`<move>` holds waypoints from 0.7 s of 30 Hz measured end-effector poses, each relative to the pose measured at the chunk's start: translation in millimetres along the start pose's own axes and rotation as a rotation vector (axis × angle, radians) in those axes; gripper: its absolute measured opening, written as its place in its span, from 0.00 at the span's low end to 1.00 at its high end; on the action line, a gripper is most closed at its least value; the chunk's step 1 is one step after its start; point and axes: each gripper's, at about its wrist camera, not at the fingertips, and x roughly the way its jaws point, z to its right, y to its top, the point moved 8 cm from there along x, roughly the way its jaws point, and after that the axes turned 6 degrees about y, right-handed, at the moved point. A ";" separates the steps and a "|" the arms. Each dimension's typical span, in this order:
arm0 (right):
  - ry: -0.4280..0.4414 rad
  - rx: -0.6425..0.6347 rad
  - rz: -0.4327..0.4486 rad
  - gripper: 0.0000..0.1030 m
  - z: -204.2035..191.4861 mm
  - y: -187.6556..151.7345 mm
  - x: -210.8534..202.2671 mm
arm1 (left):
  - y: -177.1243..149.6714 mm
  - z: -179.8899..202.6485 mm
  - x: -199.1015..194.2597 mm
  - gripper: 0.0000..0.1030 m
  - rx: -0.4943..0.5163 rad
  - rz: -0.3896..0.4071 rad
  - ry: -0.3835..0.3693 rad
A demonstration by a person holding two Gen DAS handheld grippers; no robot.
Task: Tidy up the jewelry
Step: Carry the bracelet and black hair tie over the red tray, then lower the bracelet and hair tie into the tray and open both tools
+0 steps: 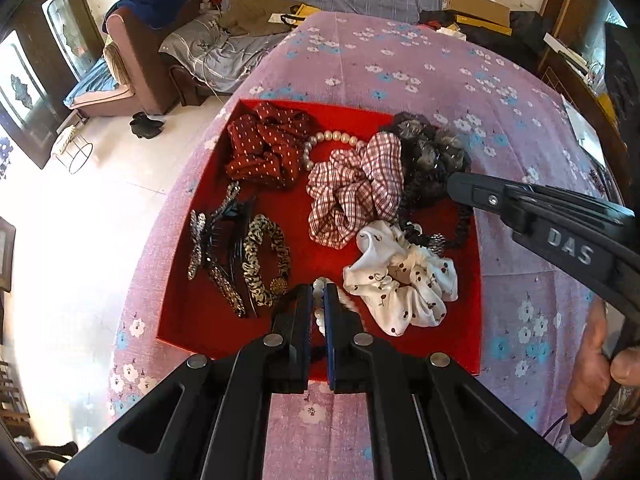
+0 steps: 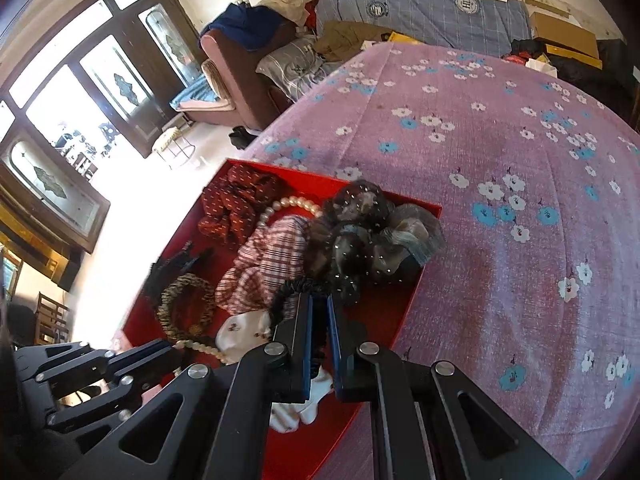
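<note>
My left tool (image 1: 319, 300) pinches the pearl strand (image 1: 319, 312) at the red tray's (image 1: 192, 312) near edge; my right tool (image 2: 319, 316) seems clamped on the black hair tie (image 2: 296, 290). I'd lift slowly, avoiding snags.

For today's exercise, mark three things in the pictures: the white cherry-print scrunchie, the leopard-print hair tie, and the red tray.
white cherry-print scrunchie (image 1: 400, 280): left wrist view, on its ruffled fabric.
leopard-print hair tie (image 1: 256, 256): left wrist view, on its left band.
red tray (image 1: 200, 312): left wrist view, on bare floor near the front-left corner.
</note>
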 end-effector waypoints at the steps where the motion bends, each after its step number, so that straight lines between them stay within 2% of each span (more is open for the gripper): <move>1: 0.005 -0.001 0.008 0.09 -1.8 0.6 -4.2 | 1.3 -0.5 -3.2 0.05 -0.002 0.007 -0.001; 14: 0.049 0.008 0.085 0.09 -15.7 -2.9 -49.5 | 7.6 0.6 -41.1 0.05 0.016 0.077 0.002; 21: 0.077 0.025 0.088 0.09 -22.1 -22.1 -61.4 | 15.3 -2.5 -58.8 0.05 0.010 0.094 -0.058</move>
